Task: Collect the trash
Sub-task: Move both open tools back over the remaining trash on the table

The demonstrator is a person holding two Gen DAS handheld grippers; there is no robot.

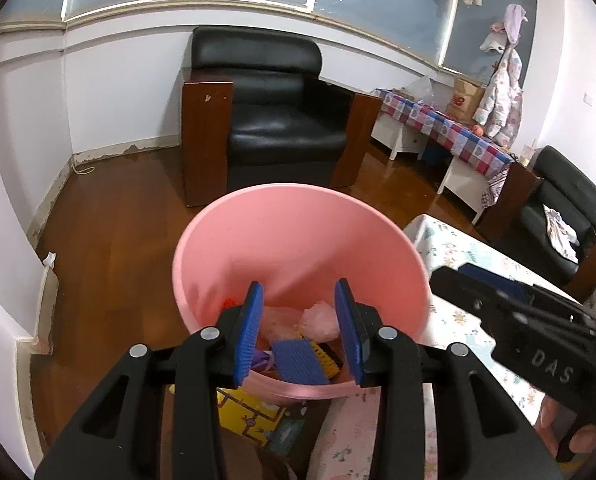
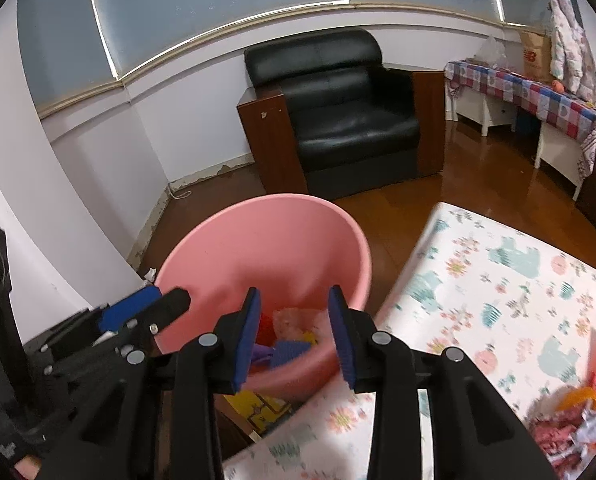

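Note:
A pink bin (image 1: 281,240) stands on the floor beside the table; it also shows in the right wrist view (image 2: 257,248). Inside lie a blue ridged piece (image 1: 300,362), a yellow piece, a purple scrap and crumpled pink wrappers (image 1: 320,320). My left gripper (image 1: 300,336) is open and empty over the bin's near rim. My right gripper (image 2: 293,338) is open and empty, also over the bin's near rim. The right gripper's body shows in the left view (image 1: 530,332), the left gripper's in the right view (image 2: 137,320). Red and white crumpled trash (image 2: 578,420) lies on the table at the right.
The table has a floral cloth (image 2: 498,280). A black leather armchair (image 1: 273,112) stands behind the bin. A bench with a checked cloth (image 1: 458,136) runs along the right wall. A yellow box (image 1: 249,412) lies on the floor under the bin's near side.

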